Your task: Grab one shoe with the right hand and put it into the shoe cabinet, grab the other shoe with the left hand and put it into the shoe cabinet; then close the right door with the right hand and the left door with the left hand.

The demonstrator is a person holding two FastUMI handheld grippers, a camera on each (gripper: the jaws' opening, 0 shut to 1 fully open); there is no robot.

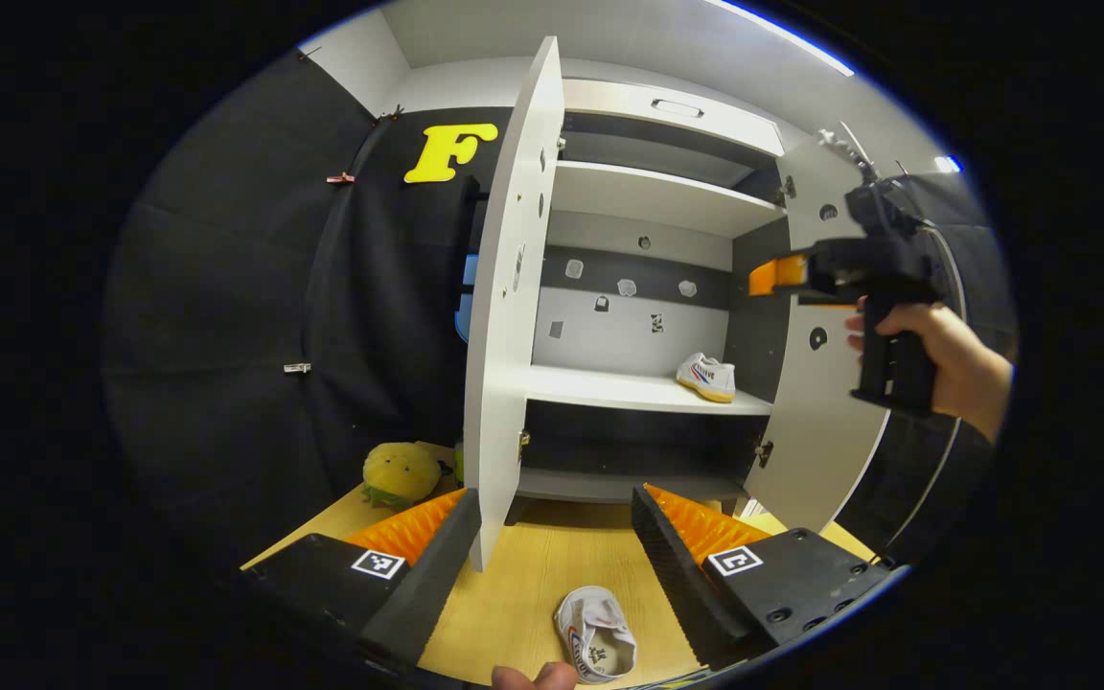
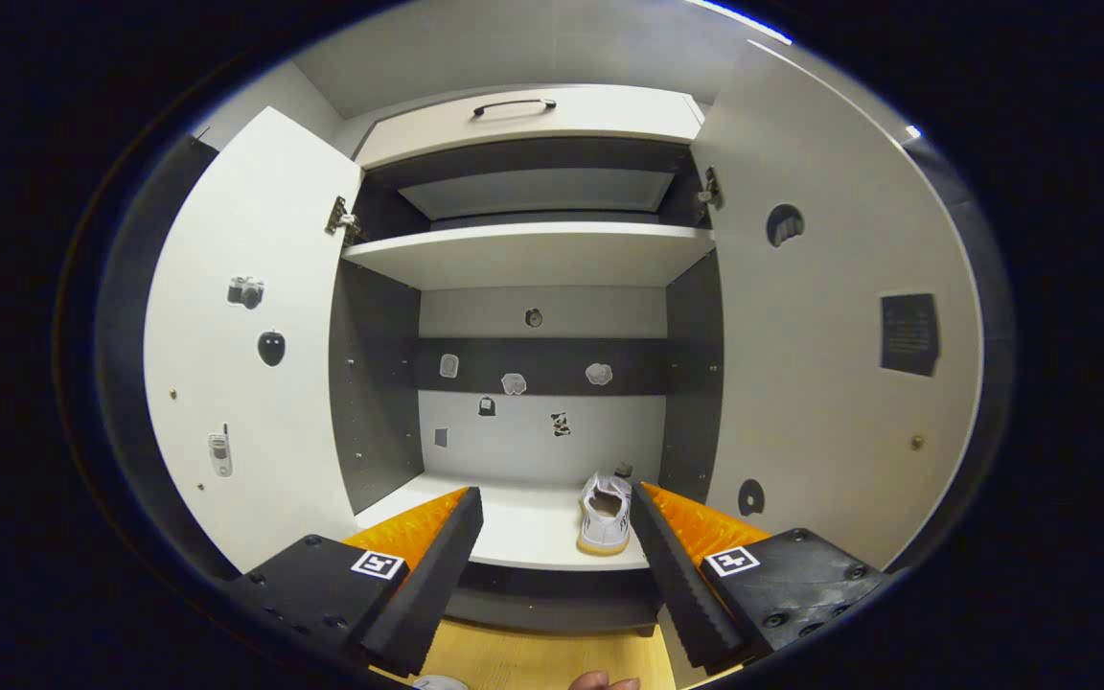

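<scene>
- A light wooden surface (image 1: 552, 565) is carrying a white cabinet (image 1: 648, 196), which is standing toward its far edge with black cloth walls behind it.
- Two cabinet doors are standing open: the left door (image 1: 504, 316) is swinging out toward the near edge, and the right door (image 1: 825, 422) is angling out on the other side.
- Two shoes are showing: one shoe (image 1: 706, 376) is sitting at the right end of the cabinet's lower shelf (image 1: 609, 388), and the second shoe (image 1: 596, 634) is lying on the surface near its front edge.
- One yellow plush toy (image 1: 401, 472) is resting by the surface's left edge, beside the left door.
- The left gripper (image 1: 557, 537) is hanging above the second shoe with its fingers spread wide, gripping nothing.
- The right gripper (image 2: 557, 546) is facing into the cabinet, fingers parted and empty; in the left gripper view a hand (image 1: 945, 359) is holding it before the right door.
</scene>
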